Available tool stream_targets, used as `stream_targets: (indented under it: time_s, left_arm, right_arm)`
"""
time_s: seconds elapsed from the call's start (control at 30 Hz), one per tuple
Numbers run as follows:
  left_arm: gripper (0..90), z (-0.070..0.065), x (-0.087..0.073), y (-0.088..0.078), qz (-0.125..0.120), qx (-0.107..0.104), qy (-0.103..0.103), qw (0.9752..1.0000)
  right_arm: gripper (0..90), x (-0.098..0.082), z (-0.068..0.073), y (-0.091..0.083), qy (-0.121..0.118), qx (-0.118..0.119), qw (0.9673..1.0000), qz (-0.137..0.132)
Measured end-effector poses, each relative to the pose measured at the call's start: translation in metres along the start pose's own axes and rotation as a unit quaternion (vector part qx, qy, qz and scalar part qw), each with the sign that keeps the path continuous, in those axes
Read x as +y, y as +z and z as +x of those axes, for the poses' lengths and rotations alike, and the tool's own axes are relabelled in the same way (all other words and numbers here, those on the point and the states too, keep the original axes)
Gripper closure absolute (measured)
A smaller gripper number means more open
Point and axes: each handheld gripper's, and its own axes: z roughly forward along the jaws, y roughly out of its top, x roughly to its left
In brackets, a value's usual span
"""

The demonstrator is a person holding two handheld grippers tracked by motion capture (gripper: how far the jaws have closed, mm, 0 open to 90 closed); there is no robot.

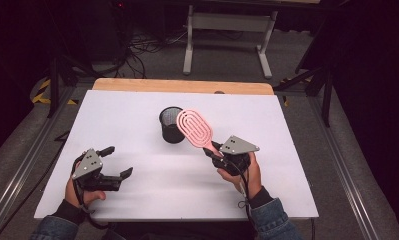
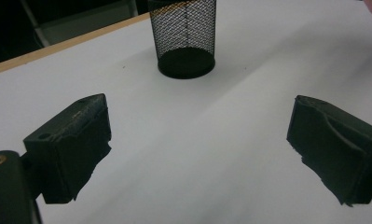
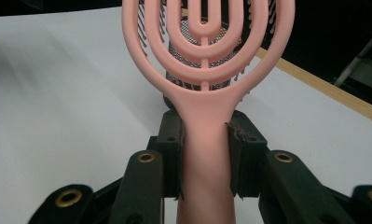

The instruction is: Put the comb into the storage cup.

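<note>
Resting low at the near left of the white table (image 1: 137, 200), the left gripper (image 1: 121, 161) has its jaws spread wide with nothing between them. Ahead of it, toward the middle, stands a black mesh cup (image 1: 171, 125), upright and well apart from that gripper. The pink hairbrush (image 1: 195, 129) slants up over the cup's right edge, its handle clamped between the right gripper's (image 1: 213, 152) jaws. Beyond the table stands a grey metal frame (image 1: 229, 22).

A white table top (image 1: 137, 115) with a wooden far edge fills the middle of the frame. Behind it, at the upper centre, stands a grey metal frame (image 1: 227, 35) on grey floor (image 1: 212, 65). Black cables (image 1: 142, 50) lie at the upper left. The surroundings are dark.
</note>
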Motion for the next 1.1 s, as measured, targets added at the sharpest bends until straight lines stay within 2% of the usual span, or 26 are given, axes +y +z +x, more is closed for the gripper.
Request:
stream_targets:
  time_s: [0.2,0.27,0.3,0.33,0.43,0.47,0.5,0.6,0.73,0.83,0.9,0.93,1.0,1.03,1.07,1.1]
  left_arm:
    - [7.2,-0.005,0.011,0.014,-0.004,-0.024,0.002,0.9997]
    - [7.4,-0.008,0.019,0.021,-0.018,-0.041,-0.011,0.9989]
    - [7.8,-0.008,0.019,0.021,-0.018,-0.041,-0.011,0.9989]
    - [8.2,-0.011,0.026,0.023,-0.033,-0.057,-0.026,0.9975]
    - [8.4,-0.016,0.034,0.026,-0.044,-0.062,-0.026,0.9968]
    - [8.9,-0.019,0.039,0.029,-0.05,-0.076,-0.036,0.9952]
    - [9.0,-0.019,0.039,0.029,-0.05,-0.076,-0.036,0.9952]
    - [9.9,-0.026,0.048,0.04,-0.055,-0.099,-0.06,0.9918]
    - [10.5,-0.034,0.058,0.052,-0.054,-0.113,-0.067,0.9898]
    - [13.1,-0.039,0.065,0.063,-0.047,-0.124,-0.076,0.9883]
    - [14.9,-0.043,0.069,0.07,-0.042,-0.126,-0.077,0.9881]
    - [15.0,-0.045,0.071,0.074,-0.042,-0.134,-0.081,0.9868]
    - [15.0,-0.048,0.074,0.08,-0.04,-0.137,-0.085,0.9861]
    - [15.2,-0.049,0.075,0.083,-0.041,-0.142,-0.09,0.9849]
    - [17.9,-0.05,0.076,0.086,-0.045,-0.156,-0.1,0.9818]
    - [21.2,-0.05,0.077,0.089,-0.043,-0.156,-0.101,0.9816]
  right_arm:
    - [69.8,0.0,0.001,0.0,0.004,-0.008,0.9999,-0.013]
    - [69.8,-0.001,0.002,0.0,0.01,-0.009,0.9997,-0.02]
    - [69.8,-0.001,0.002,0.001,0.01,-0.009,0.9997,-0.022]
    - [69.8,-0.001,0.003,0.001,0.011,-0.009,0.9996,-0.023]
    - [69.8,0.0,0.005,0.002,0.01,-0.007,0.9996,-0.025]
    - [69.8,0.0,0.008,0.003,0.009,-0.006,0.9996,-0.027]
    - [69.8,0.0,0.008,0.003,0.009,-0.006,0.9996,-0.027]
    - [69.8,0.001,0.014,0.005,0.003,-0.003,0.9996,-0.029]
    - [69.8,0.002,0.022,0.008,-0.008,0.001,0.9995,-0.029]
    - [69.8,0.002,0.027,0.011,-0.01,0.007,0.9995,-0.031]
    - [69.8,0.001,0.03,0.013,-0.011,0.011,0.9994,-0.03]
    - [69.8,0.002,0.031,0.014,-0.012,0.012,0.9994,-0.03]
    - [69.8,0.001,0.033,0.015,-0.013,0.014,0.9993,-0.031]
    - [69.8,0.001,0.034,0.015,-0.015,0.015,0.9993,-0.032]
    - [69.8,0.001,0.035,0.016,-0.015,0.017,0.9992,-0.032]
    - [69.8,0.001,0.036,0.016,-0.016,0.016,0.9992,-0.033]
